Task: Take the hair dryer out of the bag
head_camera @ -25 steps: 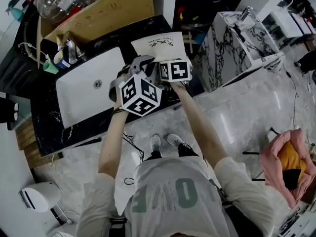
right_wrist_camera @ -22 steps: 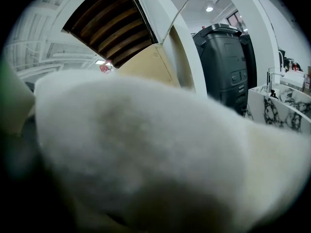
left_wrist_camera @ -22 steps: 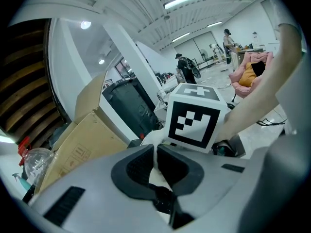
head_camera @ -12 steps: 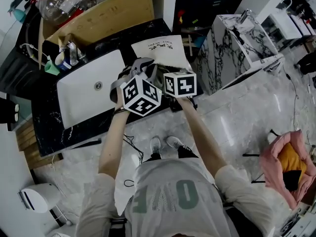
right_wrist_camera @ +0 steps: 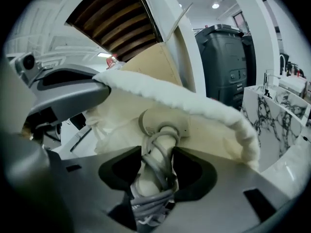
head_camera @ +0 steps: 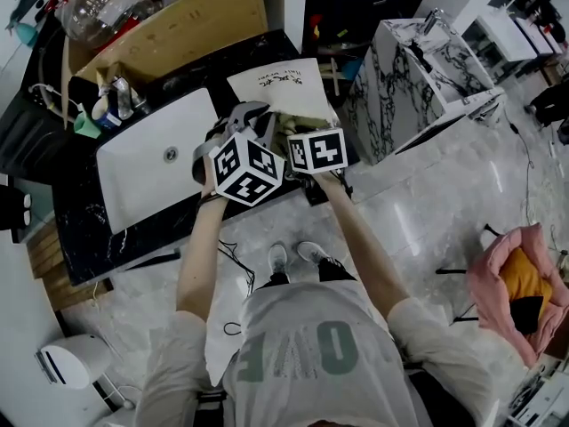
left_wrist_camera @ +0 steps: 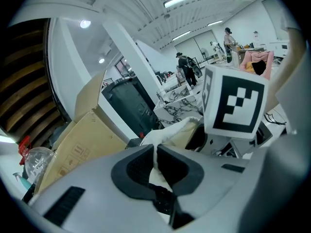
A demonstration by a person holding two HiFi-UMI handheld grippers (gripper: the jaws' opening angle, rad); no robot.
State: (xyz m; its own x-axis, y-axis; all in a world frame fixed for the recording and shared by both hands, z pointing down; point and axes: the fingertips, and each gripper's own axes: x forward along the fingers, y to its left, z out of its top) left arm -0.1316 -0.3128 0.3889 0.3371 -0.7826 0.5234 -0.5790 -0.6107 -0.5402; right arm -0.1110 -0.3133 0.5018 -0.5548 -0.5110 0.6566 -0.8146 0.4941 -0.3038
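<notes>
A cream cloth bag (head_camera: 277, 83) lies on the black counter (head_camera: 78, 228) to the right of the sink. My left gripper (left_wrist_camera: 155, 160) is shut on the bag's rim (left_wrist_camera: 170, 132) and holds the mouth up. In the right gripper view the cream hair dryer (right_wrist_camera: 165, 124) sits in the open mouth under the thick rim (right_wrist_camera: 204, 103). Its handle, with grey cord (right_wrist_camera: 154, 176) wound round it, stands between the pads of my right gripper (right_wrist_camera: 156, 171). Those jaws are opening a little while the pads still touch the handle. The dryer's head is hidden inside the bag.
A white sink basin (head_camera: 147, 163) lies left of the bag, with bottles and a tap (head_camera: 114, 100) behind it. A cardboard box (head_camera: 182, 25) stands at the back. A marble-patterned cabinet (head_camera: 404, 74) stands to the right. A pink bag (head_camera: 511, 287) lies on the floor.
My right gripper has drawn back from the bag's mouth toward the person, with the dryer's handle between its jaws. The left gripper has kept its hold on the rim and stayed put.
</notes>
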